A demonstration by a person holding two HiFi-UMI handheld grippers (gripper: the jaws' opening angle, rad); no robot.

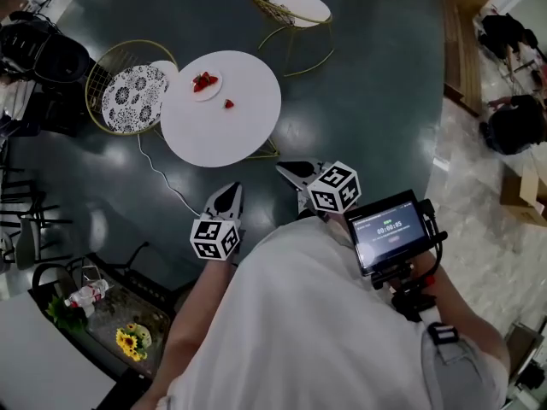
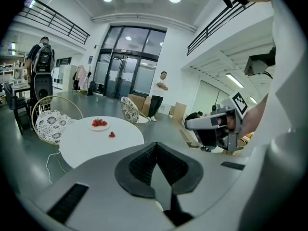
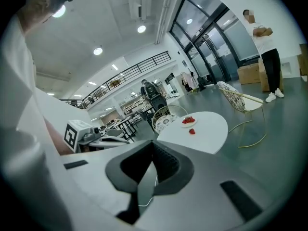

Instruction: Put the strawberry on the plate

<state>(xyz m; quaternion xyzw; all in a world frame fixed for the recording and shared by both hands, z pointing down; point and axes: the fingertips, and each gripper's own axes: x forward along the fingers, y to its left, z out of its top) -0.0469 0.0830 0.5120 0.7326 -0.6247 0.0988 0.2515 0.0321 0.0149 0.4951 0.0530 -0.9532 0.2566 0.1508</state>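
1. Head view: approach step, nothing picked yet. The loose strawberry (image 1: 228,103) lies on the white round bench (image 1: 231,139), just beside the plate (image 1: 208,96) and apart from it, on the side nearer the person. The plate already carries 3 or so other berries (image 1: 203,80). The left hand-held gripper (image 1: 231,188) and right hand-held gripper (image 1: 282,168) both hang over the dark floor, short of the bench edge and well apart from the strawberry. Both point toward the bench.
2. Left gripper view: jaws together, nothing between them. The strawberry (image 2: 111,134) sits far ahead and up-left of the jaw tips, with the plate (image 2: 99,128) just behind it. The right hand-held gripper (image 2: 188,124) shows at the right, level with this one.
3. Right gripper view: jaws look together too, empty. The strawberry (image 3: 192,131) is well ahead and to the right of the tips, on the bench (image 3: 211,129). The plate (image 3: 188,124) is just beyond it.
4. Judgement on the next move: get closer to the bench, spread the jaws of 1 hand-held gripper, come down with a pad either side of the berry and close gently, as it is small and soft. After that only a short carry to the plate is needed
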